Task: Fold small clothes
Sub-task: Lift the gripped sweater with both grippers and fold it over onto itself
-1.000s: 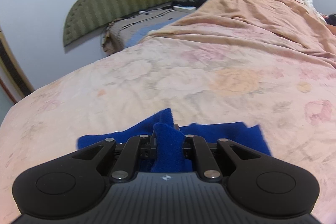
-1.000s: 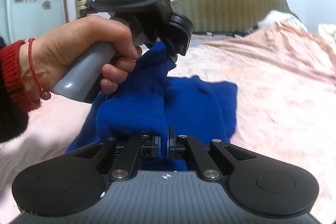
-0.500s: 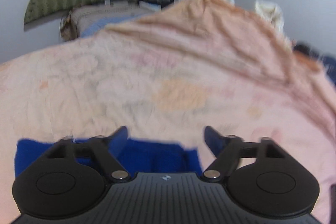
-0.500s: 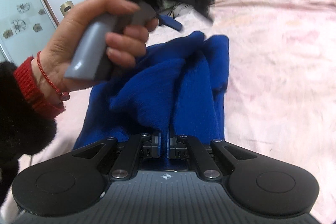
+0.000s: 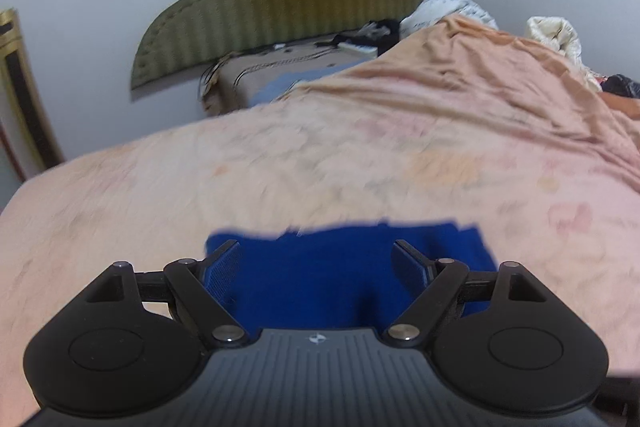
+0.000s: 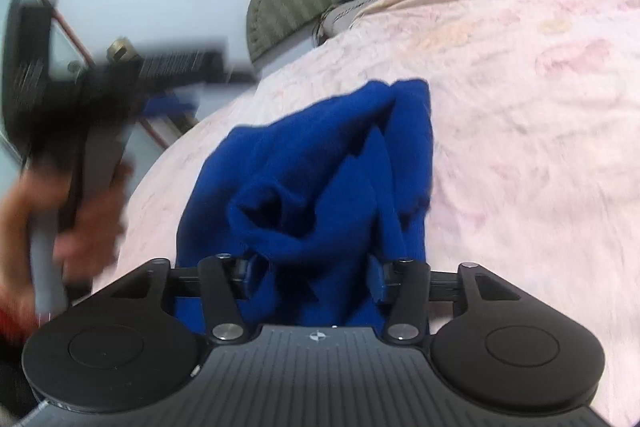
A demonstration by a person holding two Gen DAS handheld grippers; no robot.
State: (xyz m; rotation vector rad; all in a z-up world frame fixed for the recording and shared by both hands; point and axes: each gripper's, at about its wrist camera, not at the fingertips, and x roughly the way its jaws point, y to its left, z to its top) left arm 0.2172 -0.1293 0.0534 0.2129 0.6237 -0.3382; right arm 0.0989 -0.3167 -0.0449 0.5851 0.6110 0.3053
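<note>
Both tongs had let go of the blue cloth point(image 6: 320, 179) since a moment before: the left tongs point(image 5: 318, 259) stood wide apart over it, and the right tongs point(image 6: 312, 273) were opening with cloth between them. It lay bunched on the pink bed point(image 6: 520, 107), near the bed's edge. It looked soft, light and floppy, so a corner or edge seemed the best place to pinch it.

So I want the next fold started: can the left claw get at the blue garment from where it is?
Probably yes: the left claw is open right over the blue garment, nothing between them.
</note>
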